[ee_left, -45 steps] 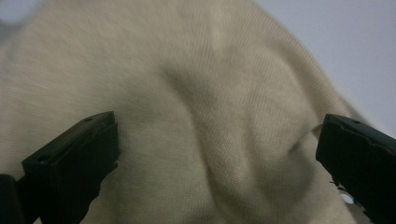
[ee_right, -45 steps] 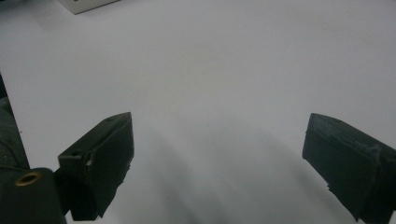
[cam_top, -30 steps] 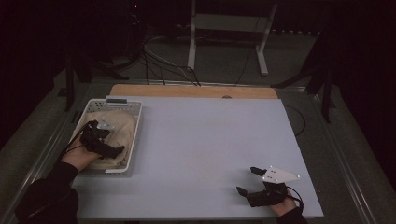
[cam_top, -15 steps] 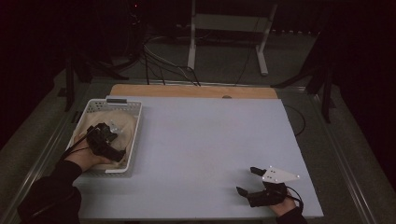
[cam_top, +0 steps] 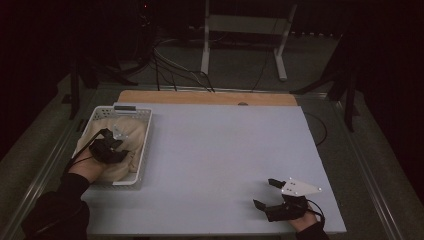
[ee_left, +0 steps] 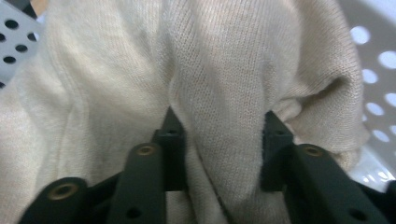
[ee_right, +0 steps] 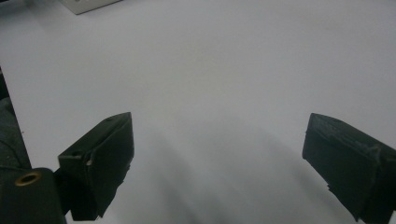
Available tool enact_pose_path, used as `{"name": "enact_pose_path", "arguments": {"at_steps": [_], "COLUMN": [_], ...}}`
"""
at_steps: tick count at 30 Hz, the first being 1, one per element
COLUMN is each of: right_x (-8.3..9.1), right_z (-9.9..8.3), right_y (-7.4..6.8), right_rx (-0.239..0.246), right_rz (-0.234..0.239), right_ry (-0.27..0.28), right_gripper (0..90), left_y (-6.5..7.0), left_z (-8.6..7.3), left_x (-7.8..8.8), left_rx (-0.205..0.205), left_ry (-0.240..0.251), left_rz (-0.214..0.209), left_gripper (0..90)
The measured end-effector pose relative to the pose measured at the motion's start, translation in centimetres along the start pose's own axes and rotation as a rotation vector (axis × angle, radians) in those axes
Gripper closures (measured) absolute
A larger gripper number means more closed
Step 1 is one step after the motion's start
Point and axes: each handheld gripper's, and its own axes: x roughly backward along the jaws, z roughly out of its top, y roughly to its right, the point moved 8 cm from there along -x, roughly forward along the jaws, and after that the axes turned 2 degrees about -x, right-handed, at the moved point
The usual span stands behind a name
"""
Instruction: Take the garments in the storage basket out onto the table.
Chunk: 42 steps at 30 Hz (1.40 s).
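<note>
A cream knit cloth [cam_top: 127, 132] lies bunched in a white perforated basket [cam_top: 144, 145] at the table's left. My left gripper [cam_top: 113, 144] reaches down into it. Its jaws have just been closing, and a raised fold of the cream knit cloth [ee_left: 224, 93] is now pinched between them, around my left gripper [ee_left: 222, 133]. My right gripper [cam_top: 264, 192] rests on the table at the near right, far from the basket. In the right gripper view my right gripper [ee_right: 217, 140] stands wide open over bare tabletop.
The pale table top [cam_top: 225, 150] spreads between the two hands, with a wooden strip [cam_top: 200, 97] along its far edge. The basket wall [ee_left: 378, 60] stands close beside the left jaws. Cables and a metal stand [cam_top: 240, 30] sit on the dark floor beyond.
The left hand has shifted slightly over the cloth in the basket and settled lower into it. The right hand and its gripper have stayed in place.
</note>
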Motion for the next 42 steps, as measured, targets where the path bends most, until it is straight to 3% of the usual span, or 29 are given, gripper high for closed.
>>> {"name": "enact_pose_path", "arguments": {"at_steps": [4, 7, 11, 12, 19, 27, 33, 42], "right_x": [0.0, 0.1, 0.1, 0.1, 0.1, 0.2, 0.2, 0.2], "right_z": [0.0, 0.1, 0.1, 0.1, 0.2, 0.3, 0.3, 0.4], "right_y": [0.0, 0.1, 0.2, 0.2, 0.2, 0.3, 0.3, 0.4], "right_rx": [-0.004, -0.009, -0.013, -0.014, -0.023, -0.028, -0.031, -0.032], "right_rz": [-0.001, -0.001, -0.002, -0.002, -0.002, -0.003, -0.003, -0.006], "right_ry": [0.002, 0.005, 0.009, 0.010, 0.017, 0.021, 0.023, 0.025], "right_gripper": [9.1, 9.1, 9.2, 9.1, 9.1, 9.2, 9.1, 9.1], "left_y": [-0.7, -1.7, -2.7, -2.8, -4.0, -5.3, -6.2, -7.3], "left_z": [0.1, 0.3, 0.2, 0.2, 0.0, 0.1, 0.1, 1.0], "left_x": [1.1, 2.6, 3.9, 4.2, 6.4, 8.9, 11.0, 14.3], "left_rx": [0.054, 0.142, 0.187, 0.204, 0.276, 0.400, 0.457, 0.475], "left_ry": [0.068, 0.152, 0.205, 0.226, 0.349, 0.488, 0.594, 0.703], "left_rz": [-0.012, -0.012, -0.017, -0.038, -0.034, -0.111, -0.147, -0.157], "left_gripper": [69.9, 71.6, 72.4, 72.4, 72.4, 72.6, 72.7, 72.7]}}
